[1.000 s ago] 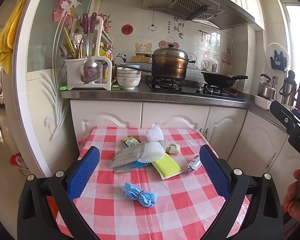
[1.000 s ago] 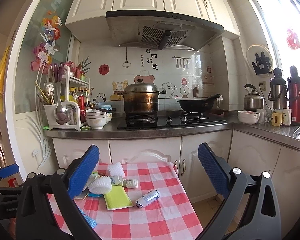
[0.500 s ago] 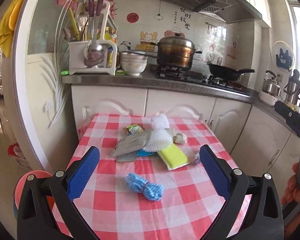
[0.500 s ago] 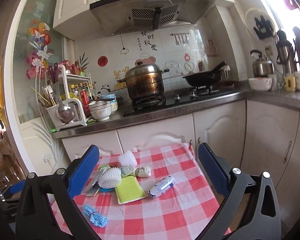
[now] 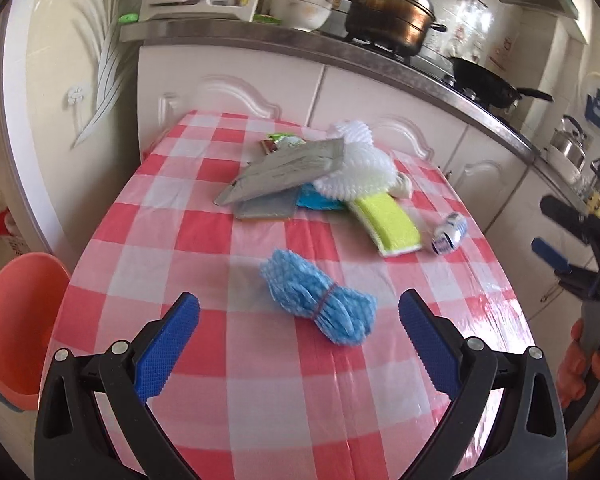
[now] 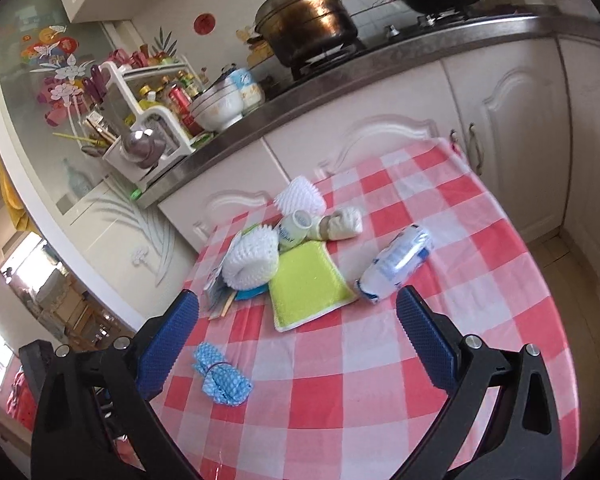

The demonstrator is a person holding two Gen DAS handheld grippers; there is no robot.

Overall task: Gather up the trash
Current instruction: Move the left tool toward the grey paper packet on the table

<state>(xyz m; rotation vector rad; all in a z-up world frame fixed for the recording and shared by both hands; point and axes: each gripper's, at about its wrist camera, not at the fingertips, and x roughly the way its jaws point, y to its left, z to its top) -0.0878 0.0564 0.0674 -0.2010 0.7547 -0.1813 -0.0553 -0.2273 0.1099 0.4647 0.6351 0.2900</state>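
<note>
Trash lies on a red-and-white checked table point(image 5: 204, 240): a blue net bundle point(image 5: 318, 300) nearest me, grey packets point(image 5: 284, 168), white foam nets point(image 5: 356, 176), a yellow-green sponge pad point(image 5: 384, 220) and a crushed plastic bottle point(image 5: 448, 232). My left gripper point(image 5: 300, 324) is open and empty, just above the table with the blue bundle between its fingertips' line. My right gripper point(image 6: 296, 320) is open and empty, above the sponge pad point(image 6: 306, 288) and the crushed bottle point(image 6: 396, 262). The blue bundle point(image 6: 220, 378) lies at its lower left.
An orange-pink basin point(image 5: 18, 320) stands on the floor left of the table. White cabinets point(image 5: 236, 88) and a counter with a pot point(image 5: 388, 16), bowls and a wok point(image 5: 488, 80) run behind the table. The right gripper point(image 5: 580, 256) shows at the right edge.
Both grippers have tilted down and moved in closer over the table. The trash now fills more of both views. Nothing has been taken hold of.
</note>
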